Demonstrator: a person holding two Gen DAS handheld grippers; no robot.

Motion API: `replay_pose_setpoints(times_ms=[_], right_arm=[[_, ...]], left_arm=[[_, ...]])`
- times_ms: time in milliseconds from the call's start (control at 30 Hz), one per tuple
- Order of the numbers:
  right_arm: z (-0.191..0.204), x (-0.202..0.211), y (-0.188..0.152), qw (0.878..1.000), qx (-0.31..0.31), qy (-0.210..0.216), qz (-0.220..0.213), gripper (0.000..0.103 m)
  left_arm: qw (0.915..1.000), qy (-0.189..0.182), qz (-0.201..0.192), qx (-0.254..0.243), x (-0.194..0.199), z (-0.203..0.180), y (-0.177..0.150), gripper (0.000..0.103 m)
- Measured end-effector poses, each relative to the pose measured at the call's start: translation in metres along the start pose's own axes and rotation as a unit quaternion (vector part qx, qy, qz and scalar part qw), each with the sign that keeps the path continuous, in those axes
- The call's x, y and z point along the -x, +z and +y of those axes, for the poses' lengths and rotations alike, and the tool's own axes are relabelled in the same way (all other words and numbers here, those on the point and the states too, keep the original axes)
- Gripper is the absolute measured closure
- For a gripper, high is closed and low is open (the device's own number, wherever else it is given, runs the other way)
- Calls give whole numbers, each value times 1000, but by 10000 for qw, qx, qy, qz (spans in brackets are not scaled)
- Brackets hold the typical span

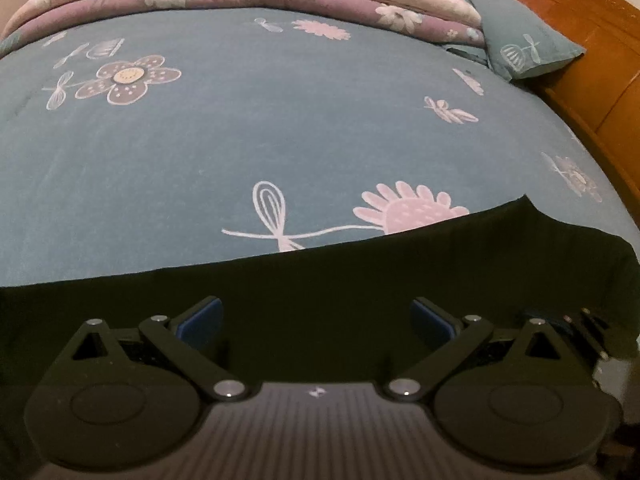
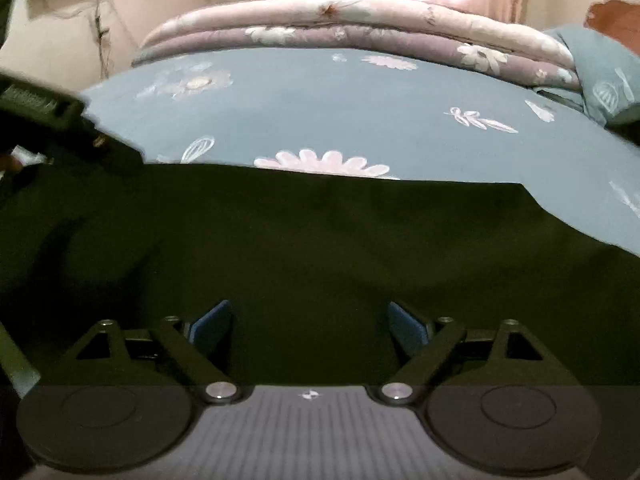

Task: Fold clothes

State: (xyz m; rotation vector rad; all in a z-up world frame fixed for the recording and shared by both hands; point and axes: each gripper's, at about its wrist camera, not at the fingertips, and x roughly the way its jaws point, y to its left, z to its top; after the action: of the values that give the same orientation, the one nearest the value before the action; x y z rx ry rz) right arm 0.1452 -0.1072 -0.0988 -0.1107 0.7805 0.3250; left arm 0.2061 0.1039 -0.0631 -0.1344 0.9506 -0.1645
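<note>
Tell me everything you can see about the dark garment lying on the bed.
The dark garment is very dark green or nearly black, of plain soft cloth with no visible print, seams or buttons. It lies spread flat on the blue flowered bedsheet, covering part of a pink flower. Its far edge runs almost straight and ends in a corner at the right. What kind of garment it is cannot be told. The left gripper and right gripper are open above it, with nothing between their jaws.

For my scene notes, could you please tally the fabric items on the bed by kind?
Dark garment: 1
Folded quilt: 1
Blue pillow: 1
Blue floral bedsheet: 1
Total: 4
</note>
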Motion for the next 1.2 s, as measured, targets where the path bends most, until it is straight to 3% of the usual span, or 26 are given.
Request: replay_pose_setpoints(times_ms=[100,200,300,367,433,567,667,733,967,1067,1200], right_arm=[[2,17,1,9997,45,60,-220,13],[-5,11,11,9990,42,-198,-392,13],[-17,-8,14,9994,-252,-109,-226,12],[-15,-9,10,9993,-209,-169,-265,5],[-12,-9,7,9991,-166,-226,-304,5],[1,7,7,9991,-212,139,-344,5],[28,12,-2,9985,378,298,-247,5],[44,13,-14,9969,773,141,-108,5],[31,39,-26,9996,243,-6,-129,5],[28,44,-40,9991,328,-251,-22,4],[22,47,-41,9996,151,-231,-62,4]], left_arm=[[9999,66,17,124,-3,7,2,3],[9998,101,2,198,-5,10,3,3],[9999,63,12,156,-6,9,2,3],[9999,67,38,148,-8,9,2,3],[9998,83,45,157,-9,10,3,3],[9997,110,32,202,-9,13,4,3],[9997,164,23,189,-8,15,4,3],[9997,169,10,163,-6,15,4,3],[9998,108,-7,155,-4,16,3,3],[9999,58,-2,154,-5,14,3,3],[9999,73,-9,88,-4,8,2,3]])
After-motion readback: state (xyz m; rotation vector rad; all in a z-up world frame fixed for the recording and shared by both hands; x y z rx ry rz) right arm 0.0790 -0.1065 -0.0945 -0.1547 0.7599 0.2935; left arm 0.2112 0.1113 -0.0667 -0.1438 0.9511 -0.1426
